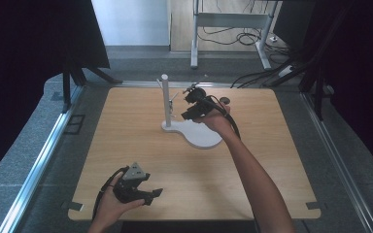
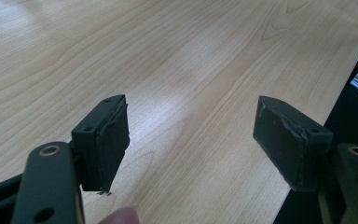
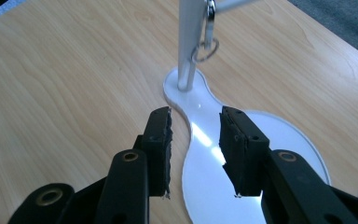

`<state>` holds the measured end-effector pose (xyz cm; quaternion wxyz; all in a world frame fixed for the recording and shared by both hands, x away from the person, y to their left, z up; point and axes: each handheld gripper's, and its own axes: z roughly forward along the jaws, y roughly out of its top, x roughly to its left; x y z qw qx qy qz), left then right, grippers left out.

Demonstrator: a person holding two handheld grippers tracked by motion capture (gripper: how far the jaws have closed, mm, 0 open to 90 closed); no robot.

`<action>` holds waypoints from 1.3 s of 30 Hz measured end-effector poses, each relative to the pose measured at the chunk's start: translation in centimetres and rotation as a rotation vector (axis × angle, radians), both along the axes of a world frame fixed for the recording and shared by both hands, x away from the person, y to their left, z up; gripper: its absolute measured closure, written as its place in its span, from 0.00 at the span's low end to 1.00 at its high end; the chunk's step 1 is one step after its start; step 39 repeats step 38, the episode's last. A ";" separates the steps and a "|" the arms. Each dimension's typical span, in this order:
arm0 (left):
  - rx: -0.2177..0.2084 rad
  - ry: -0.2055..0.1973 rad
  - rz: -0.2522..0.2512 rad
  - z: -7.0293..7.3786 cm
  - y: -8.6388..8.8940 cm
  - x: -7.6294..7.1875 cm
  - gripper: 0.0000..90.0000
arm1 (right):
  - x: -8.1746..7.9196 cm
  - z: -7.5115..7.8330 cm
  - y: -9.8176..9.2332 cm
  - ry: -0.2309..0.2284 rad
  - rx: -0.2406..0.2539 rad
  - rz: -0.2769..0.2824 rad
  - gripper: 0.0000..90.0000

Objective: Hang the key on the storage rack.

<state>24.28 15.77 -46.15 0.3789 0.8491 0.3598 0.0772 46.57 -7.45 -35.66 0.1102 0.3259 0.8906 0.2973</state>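
Note:
A white stand rises from a white, pear-shaped base plate on the wooden table; its post stands upright at the plate's narrow end. In the right gripper view a metal key ring hangs beside the post from a short side peg. My right gripper hovers just right of the post, above the plate. Its jaws are partly open with nothing between them, and the ring hangs well ahead of their tips. My left gripper rests low near the table's front edge, wide open and empty.
A small dark object lies on the table behind the right hand. The wooden tabletop is bare to the left of the stand. Its front edge lies close to the left gripper. Cables and a metal frame stand on the floor beyond the table.

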 end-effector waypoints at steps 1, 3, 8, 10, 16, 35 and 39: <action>0.000 0.000 0.001 0.0 0.0 0.0 0.30 | -0.4 -0.1 -0.5 -0.002 0.003 0.002 0.70; 0.002 -0.001 0.002 0.0 0.0 0.0 0.30 | -1.2 -0.4 -1.3 -0.004 0.016 0.003 0.70; 0.008 -0.001 0.006 0.0 -0.1 0.0 0.30 | -3.3 -1.3 -3.2 -0.014 0.043 0.013 0.68; 0.008 -0.002 0.004 -0.1 -0.1 0.0 0.30 | -4.2 -1.7 -3.9 -0.022 0.055 0.012 0.67; 0.018 0.000 0.005 -0.1 -0.3 0.0 0.30 | -7.3 -3.6 -6.3 -0.035 0.087 0.012 0.63; 0.029 -0.004 0.003 -0.2 -0.9 -0.1 0.30 | -13.4 -9.2 -10.5 -0.053 0.180 -0.042 0.54; 0.026 -0.004 0.006 -0.3 -0.7 0.0 0.30 | -13.6 -9.1 -11.3 -0.053 0.161 -0.049 0.50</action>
